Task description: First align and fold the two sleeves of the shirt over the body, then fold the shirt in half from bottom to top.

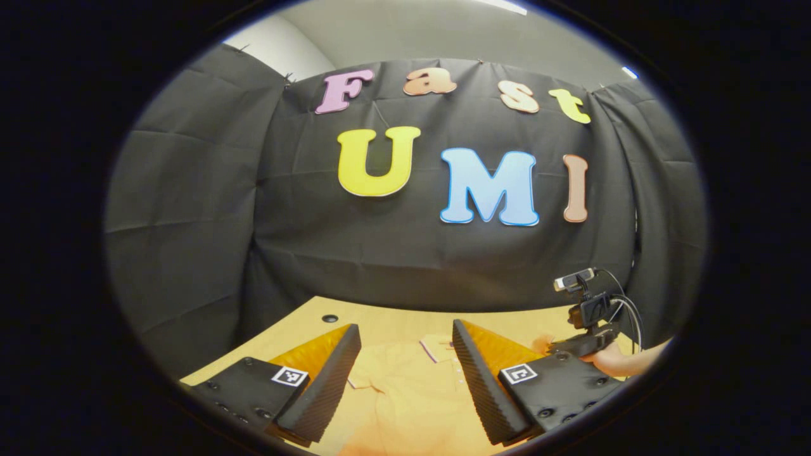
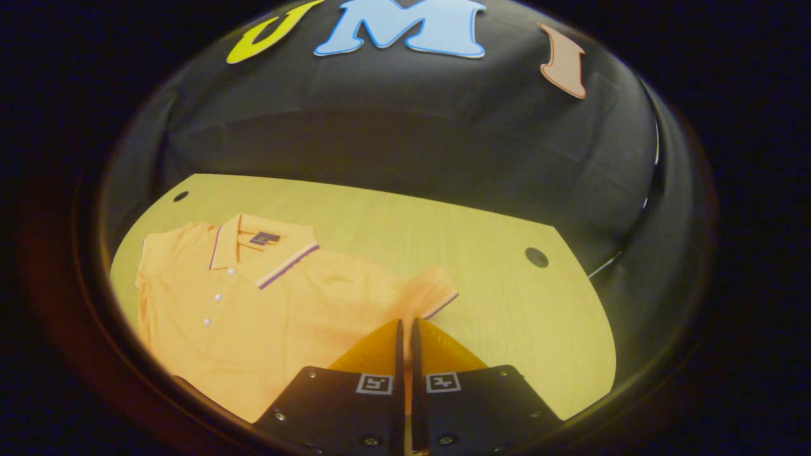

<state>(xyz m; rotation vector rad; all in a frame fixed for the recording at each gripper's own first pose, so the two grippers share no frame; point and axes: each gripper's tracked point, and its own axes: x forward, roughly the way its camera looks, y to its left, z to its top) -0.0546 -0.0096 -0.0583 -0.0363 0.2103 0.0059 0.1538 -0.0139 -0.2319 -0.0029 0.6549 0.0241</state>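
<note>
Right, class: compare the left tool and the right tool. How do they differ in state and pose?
The left tool is wide open; the right tool is closed to a slim gap. The left tool points nearly level at the booth wall; the right tool tilts down, its tips at the sleeve of the shirt. Both hang over that orange shirt on the table.

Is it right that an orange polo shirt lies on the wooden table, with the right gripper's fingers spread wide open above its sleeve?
Not quite. The orange polo shirt does lie on the wooden table, but the right gripper is closed, not spread wide: the right gripper view shows its two fingers almost together near the sleeve. The open one is the left gripper.
</note>
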